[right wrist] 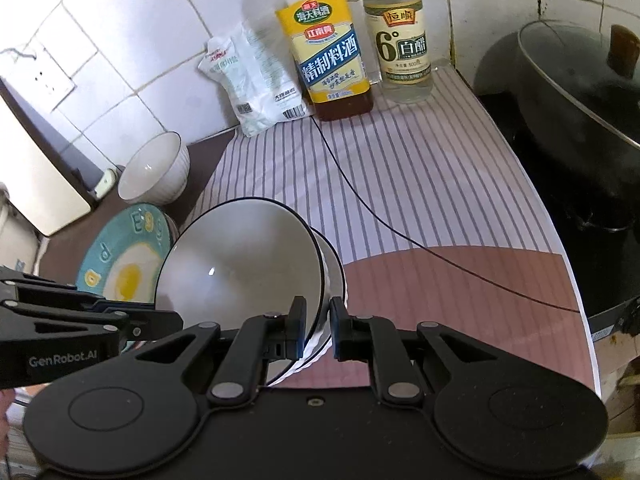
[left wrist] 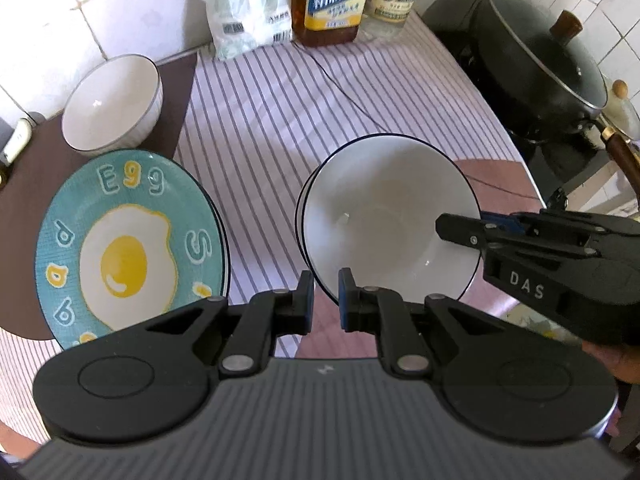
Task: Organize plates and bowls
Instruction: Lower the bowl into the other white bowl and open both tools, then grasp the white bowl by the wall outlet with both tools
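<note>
Daylight lit both views brightly and evenly; shadows stayed soft. Glare glinted inside the white bowl (right wrist: 240, 272). Fisheye distortion curved the edges, corners darkened.

Striped cloth (right wrist: 420, 184) in mid desk is lying open w/ passing room. Bottles (right wrist: 332, 52) & bag (right wrist: 256, 84) are blocking far edge, black pot (right wrist: 580, 128) is crowding right, egg plate (left wrist: 128, 244) & ribbed bowl (left wrist: 114, 104) are filling left.

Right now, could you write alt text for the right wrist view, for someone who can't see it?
The right hand-held gripper pinches the rim of a tilted white bowl over a striped cloth. The left hand-held gripper reaches in from the left, above an egg-pattern plate. A second bowl, a white bag and two bottles stand behind.
</note>
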A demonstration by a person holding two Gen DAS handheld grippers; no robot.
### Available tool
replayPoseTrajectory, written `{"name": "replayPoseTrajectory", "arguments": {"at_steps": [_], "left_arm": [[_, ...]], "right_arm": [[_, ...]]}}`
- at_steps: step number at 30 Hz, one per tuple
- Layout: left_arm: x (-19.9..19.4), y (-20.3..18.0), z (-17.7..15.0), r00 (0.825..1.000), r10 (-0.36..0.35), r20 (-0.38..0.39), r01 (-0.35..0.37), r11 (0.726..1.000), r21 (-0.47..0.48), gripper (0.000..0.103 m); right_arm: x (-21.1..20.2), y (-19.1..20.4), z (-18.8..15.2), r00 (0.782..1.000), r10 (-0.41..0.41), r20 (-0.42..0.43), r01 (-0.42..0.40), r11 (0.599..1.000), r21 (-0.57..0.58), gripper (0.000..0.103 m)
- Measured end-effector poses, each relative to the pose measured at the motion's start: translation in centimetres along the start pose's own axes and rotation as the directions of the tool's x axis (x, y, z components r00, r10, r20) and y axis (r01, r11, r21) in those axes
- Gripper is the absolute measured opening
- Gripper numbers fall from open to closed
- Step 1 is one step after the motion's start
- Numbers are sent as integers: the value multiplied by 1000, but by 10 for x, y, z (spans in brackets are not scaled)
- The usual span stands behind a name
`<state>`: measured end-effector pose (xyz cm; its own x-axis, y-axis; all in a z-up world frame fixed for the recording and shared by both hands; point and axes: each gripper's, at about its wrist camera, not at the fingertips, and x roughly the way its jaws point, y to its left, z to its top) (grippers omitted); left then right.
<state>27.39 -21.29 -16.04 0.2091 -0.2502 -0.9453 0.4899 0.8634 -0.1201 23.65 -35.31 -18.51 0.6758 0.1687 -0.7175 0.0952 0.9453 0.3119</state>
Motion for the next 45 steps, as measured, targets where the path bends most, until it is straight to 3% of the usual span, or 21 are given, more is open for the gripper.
{"name": "replayPoseTrajectory", "arguments": {"at_steps": [5, 9, 20, 25, 27, 30, 32, 36, 38, 45], "left_arm": [[9, 3, 7, 1000, 7, -17, -7, 1000, 4, 11], [15, 11, 9, 999, -30, -33, 28, 998, -61, 12], [-10, 18, 9, 996, -85, -36, 82, 993, -87, 14], [-32, 20, 4, 997, -78, -30, 75, 994, -80, 19], [-41, 22, 2, 997, -70, -27, 68, 995, -67, 28], [-55, 24, 0, 998, -60, -12, 60, 997, -46, 33], [-65, 27, -1, 998, -60, -1, 60, 998, -37, 36], [-83, 37, -3, 999, -45, 22, 46, 999, -22, 41], [-90, 44, -4, 999, -43, 30, 43, 999, -11, 41], [-113, 86, -3, 996, -34, 82, 34, 999, -4, 50]], "right_arm": [[6, 13, -6, 997, -64, 40, 68, 992, -106, 17], [12, 17, -6, 994, -91, 55, 98, 984, -149, 17], [-13, 17, -9, 995, -50, 84, 59, 993, -100, 25], [-33, 28, -14, 995, -11, 102, 24, 992, -125, 30], [-40, 34, -15, 994, -3, 109, 19, 989, -147, 33], [-50, 45, -16, 994, 14, 106, 6, 983, -186, 37], [-57, 52, -17, 993, 9, 119, 16, 979, -202, 45], [-68, 61, -18, 990, 28, 138, -2, 982, -191, 50], [-73, 67, -19, 988, 29, 153, 1, 982, -191, 59], [-84, 95, -9, 975, 32, 221, 14, 979, -205, 62]]}}
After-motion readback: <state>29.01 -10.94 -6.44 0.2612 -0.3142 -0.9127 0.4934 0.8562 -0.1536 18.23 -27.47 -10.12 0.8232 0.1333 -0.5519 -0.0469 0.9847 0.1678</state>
